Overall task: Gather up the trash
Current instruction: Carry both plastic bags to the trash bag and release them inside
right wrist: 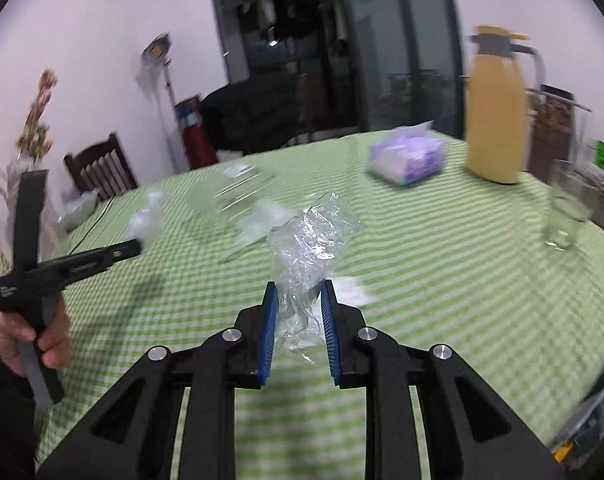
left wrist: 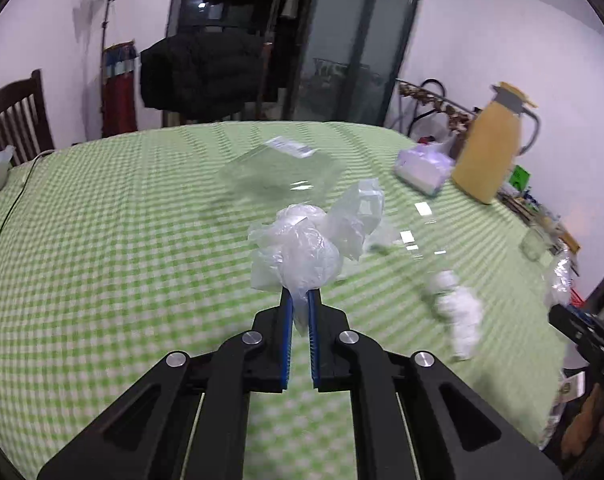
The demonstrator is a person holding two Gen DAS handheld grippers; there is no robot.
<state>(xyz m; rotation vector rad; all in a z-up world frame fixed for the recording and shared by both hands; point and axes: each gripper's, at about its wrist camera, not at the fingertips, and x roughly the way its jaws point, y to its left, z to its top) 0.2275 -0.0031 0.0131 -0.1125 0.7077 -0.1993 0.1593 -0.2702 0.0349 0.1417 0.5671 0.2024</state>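
My left gripper [left wrist: 299, 294] is shut on a crumpled white translucent plastic bag [left wrist: 302, 248], which it holds just above the green-checked table [left wrist: 101, 260]. My right gripper [right wrist: 299, 292] is shut on a crinkled clear plastic wrap [right wrist: 312, 240] that sticks up between its blue pads. In the right wrist view the left gripper [right wrist: 135, 246] appears at the left, carried by a hand [right wrist: 29, 336], with the white bag [right wrist: 145, 216] at its tip. A crumpled white tissue [left wrist: 458, 308] lies on the cloth to the right. A clear plastic container [left wrist: 279, 172] sits further back.
A yellow thermos jug [right wrist: 496, 112] and a tissue pack [right wrist: 408, 156] stand at the back right of the table. A drinking glass [right wrist: 566, 208] is near the right edge. A wooden chair [left wrist: 13, 116] and a black cable [left wrist: 13, 208] are at the left.
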